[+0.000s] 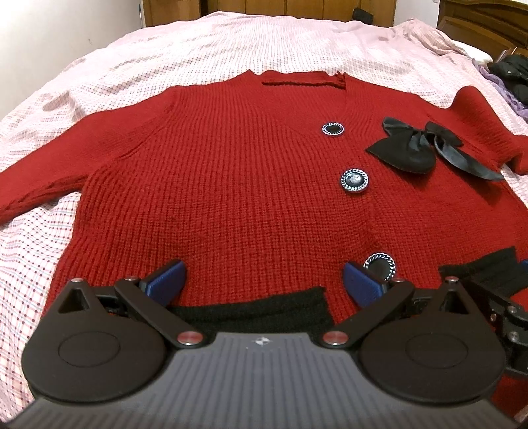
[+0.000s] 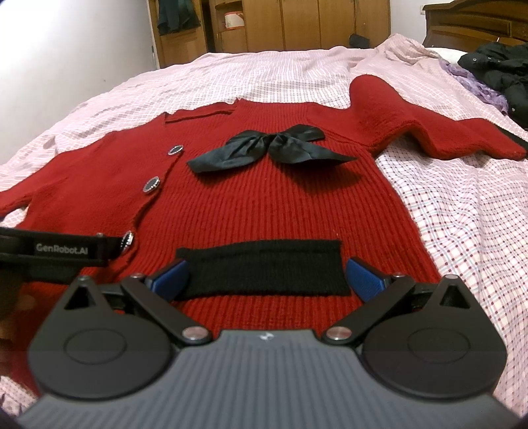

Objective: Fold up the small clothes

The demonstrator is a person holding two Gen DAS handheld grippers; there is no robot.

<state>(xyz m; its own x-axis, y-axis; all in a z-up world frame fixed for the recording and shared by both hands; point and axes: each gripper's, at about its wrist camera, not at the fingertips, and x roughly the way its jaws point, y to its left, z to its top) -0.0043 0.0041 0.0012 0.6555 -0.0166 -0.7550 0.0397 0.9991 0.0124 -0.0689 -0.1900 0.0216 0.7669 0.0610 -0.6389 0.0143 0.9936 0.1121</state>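
1. Knitwear first: a red cardigan [image 1: 211, 184] lies front-up and spread flat on a bed covered by a pink checked sheet [image 1: 184, 49], with its neckline toward the far end and its hem nearest both cameras.
2. Three round dark buttons with silvery chain rims run down the front – the top button [image 1: 332, 129], the middle button [image 1: 354, 179] and the bottom button [image 1: 379, 264] near the hem.
3. A black satin bow [image 2: 269, 148] lies on the chest beside the button line, its tails trailing outward.
4. A black knit pocket band [image 2: 260, 270] crosses the lower front in the right wrist view; a second black band [image 1: 254, 312] shows at the hem in the left wrist view.
5. One sleeve [image 2: 412, 122] stretches out over the sheet to the right, rumpled and partly raised; the other sleeve [image 1: 36, 188] runs off to the left.
6. The left gripper [image 1: 264, 280] hovers low over the hem with its blue-padded fingers [image 1: 166, 280] spread wide and nothing between them – the bottom button sits just beside the right-hand pad.
7. The right gripper [image 2: 265, 280] is likewise spread wide, its pads flanking the two ends of the black pocket band without closing on it.
8. A strap marked "GenRobot.AI" [image 2: 61, 248] enters the right wrist view from the left edge, next to the bottom button.
9. Dark clothing [image 2: 501, 72] and a purple fabric [image 2: 478, 85] are piled at the far right of the bed, with wooden wardrobes [image 2: 264, 23] behind.
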